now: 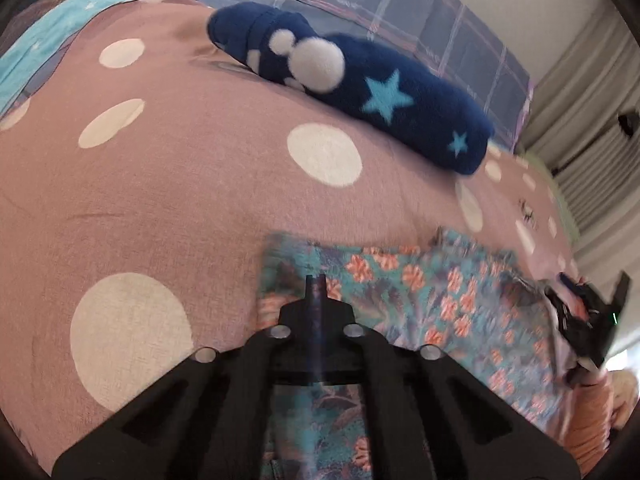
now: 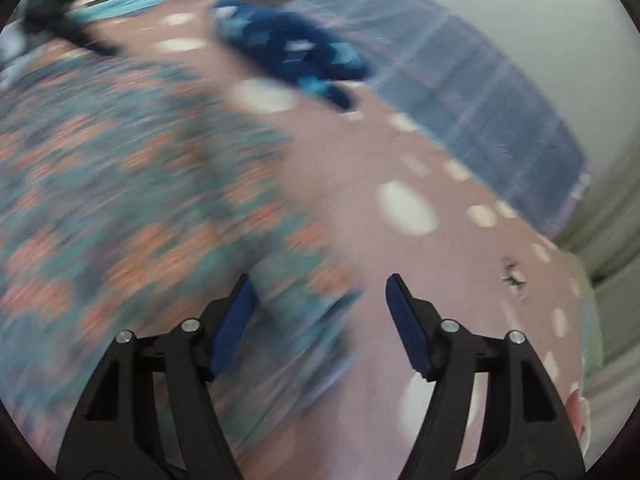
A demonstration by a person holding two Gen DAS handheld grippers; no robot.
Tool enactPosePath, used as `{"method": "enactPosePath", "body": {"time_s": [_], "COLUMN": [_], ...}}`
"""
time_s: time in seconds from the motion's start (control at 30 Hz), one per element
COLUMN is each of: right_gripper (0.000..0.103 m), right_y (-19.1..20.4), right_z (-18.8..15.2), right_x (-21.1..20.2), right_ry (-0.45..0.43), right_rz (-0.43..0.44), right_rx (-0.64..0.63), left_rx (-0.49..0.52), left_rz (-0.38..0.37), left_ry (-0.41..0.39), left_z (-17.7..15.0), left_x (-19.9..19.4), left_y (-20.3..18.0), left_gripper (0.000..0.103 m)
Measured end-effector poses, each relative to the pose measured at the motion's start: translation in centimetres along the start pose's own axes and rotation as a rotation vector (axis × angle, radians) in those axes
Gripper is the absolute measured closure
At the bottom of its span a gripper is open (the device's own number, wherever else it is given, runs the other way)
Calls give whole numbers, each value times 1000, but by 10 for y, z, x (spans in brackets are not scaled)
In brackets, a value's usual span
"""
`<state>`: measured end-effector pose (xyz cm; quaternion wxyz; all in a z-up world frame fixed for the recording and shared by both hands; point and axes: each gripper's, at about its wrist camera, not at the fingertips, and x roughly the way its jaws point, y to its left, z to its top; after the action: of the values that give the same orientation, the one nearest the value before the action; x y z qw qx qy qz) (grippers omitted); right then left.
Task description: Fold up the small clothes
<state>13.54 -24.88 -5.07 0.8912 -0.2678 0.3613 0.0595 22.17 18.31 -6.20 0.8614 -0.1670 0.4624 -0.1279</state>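
A small floral garment [image 1: 420, 292], teal with orange flowers, lies on a pink bedsheet with white dots [image 1: 192, 184]. My left gripper [image 1: 316, 284] is shut, pinching the garment's left edge. My right gripper [image 2: 318, 292] is open, just above the garment's right corner [image 2: 312, 296]; nothing sits between its blue pads [image 2: 234, 328]. The right wrist view is blurred by motion, and the garment [image 2: 120, 200] fills its left half. The right gripper also shows in the left wrist view [image 1: 588, 320] at the garment's far right edge.
A dark blue fleece piece with stars and white pompoms [image 1: 360, 84] lies further back on the bed; it also shows in the right wrist view [image 2: 292, 52]. A plaid pillow [image 1: 420, 28] sits behind it. Curtains [image 1: 592, 128] hang at the right. A turquoise cloth [image 1: 52, 36] lies far left.
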Motion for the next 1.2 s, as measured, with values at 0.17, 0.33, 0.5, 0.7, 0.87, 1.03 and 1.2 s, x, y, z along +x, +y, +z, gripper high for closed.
{"method": "enactPosePath", "body": {"time_s": [0.17,0.33,0.5,0.7,0.87,1.03,1.2], "right_gripper": [66,58,59,101,84,79,78], "right_y": [-95,-102,-95,-86,-87,-82,-73], "right_z": [-3,-29,-29,-4,-22,-54,-95], "right_x": [32,38,55,28,54,14,-43], "right_ry": [45,74,76,28,92,59,28], "right_rz": [158,399,524,367,407,415,455], "right_rx": [593,694,748,710,766,783,797], "left_rx": [15,46,34,152,101,187,365], "left_rz": [-49,-5,62,201,135,81,-93], "left_ry": [-40,19,-6,-181,-124,-118,-96], "left_z": [-1,-2,-1,6,-9,-37,-82], "left_x": [-17,1,4,-41,-31,-47,-60], "left_y": [0,-4,-7,-28,-13,-46,-128], "left_gripper": [103,60,103,103,103,80,66]}}
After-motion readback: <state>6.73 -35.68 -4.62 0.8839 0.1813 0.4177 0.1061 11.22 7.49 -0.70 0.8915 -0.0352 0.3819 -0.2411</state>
